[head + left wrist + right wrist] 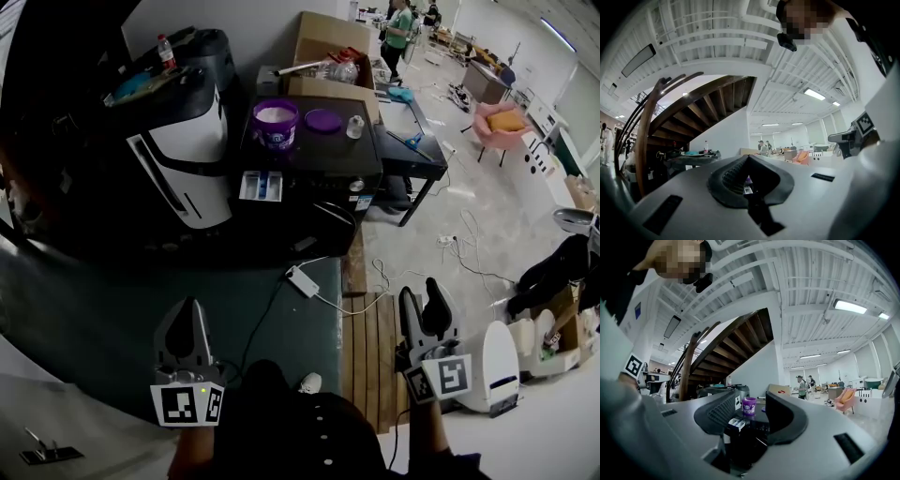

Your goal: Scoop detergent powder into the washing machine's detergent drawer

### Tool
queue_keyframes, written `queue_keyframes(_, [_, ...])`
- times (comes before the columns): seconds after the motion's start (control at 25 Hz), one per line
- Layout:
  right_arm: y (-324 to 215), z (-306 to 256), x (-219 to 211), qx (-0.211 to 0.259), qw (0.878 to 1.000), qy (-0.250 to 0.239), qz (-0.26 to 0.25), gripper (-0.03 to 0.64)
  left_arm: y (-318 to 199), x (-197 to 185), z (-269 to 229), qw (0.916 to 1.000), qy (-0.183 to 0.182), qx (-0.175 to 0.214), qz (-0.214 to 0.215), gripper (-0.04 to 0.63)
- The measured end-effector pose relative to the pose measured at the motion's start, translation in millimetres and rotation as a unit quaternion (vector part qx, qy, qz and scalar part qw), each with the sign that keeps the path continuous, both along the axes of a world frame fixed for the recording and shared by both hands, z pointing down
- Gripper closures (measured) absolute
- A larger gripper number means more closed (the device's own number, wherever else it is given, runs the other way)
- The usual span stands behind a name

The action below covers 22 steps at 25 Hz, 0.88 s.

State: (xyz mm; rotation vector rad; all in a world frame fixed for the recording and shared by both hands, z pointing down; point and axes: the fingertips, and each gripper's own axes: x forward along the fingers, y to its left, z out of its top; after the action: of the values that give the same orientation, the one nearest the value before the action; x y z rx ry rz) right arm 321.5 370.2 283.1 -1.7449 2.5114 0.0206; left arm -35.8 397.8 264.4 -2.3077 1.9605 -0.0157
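While both tools point towards the black washing machine from well back, the left gripper has its jaws pressed together on nothing and the right gripper holds its jaws spread and empty. The purple tub of powder stands on the machine's top beside a purple lid, above the pulled-out detergent drawer

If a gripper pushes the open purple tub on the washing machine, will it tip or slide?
The purple tub looks squat, so it would probably slide, not tip. It seems nearly full of white powder, so it is likely rather heavy. Its lid lies beside it, so a jolt may spill powder.
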Motion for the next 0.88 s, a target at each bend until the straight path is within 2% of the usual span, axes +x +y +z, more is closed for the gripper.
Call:
queue_keyframes(0.44, [-47.7,11.7,-23.4,-0.024,0.999,0.022,-0.003,0.408,-46.9,-19.5,5.3,1.0000,0.003,-0.004,-0.001,0.588])
queue_keyframes(0.88, [-118.6,8.4,-59.8,-0.027,1.000,0.013,-0.004,0.408,-117.9,-54.5,5.0,0.9999,0.011,-0.002,0.001,0.588])
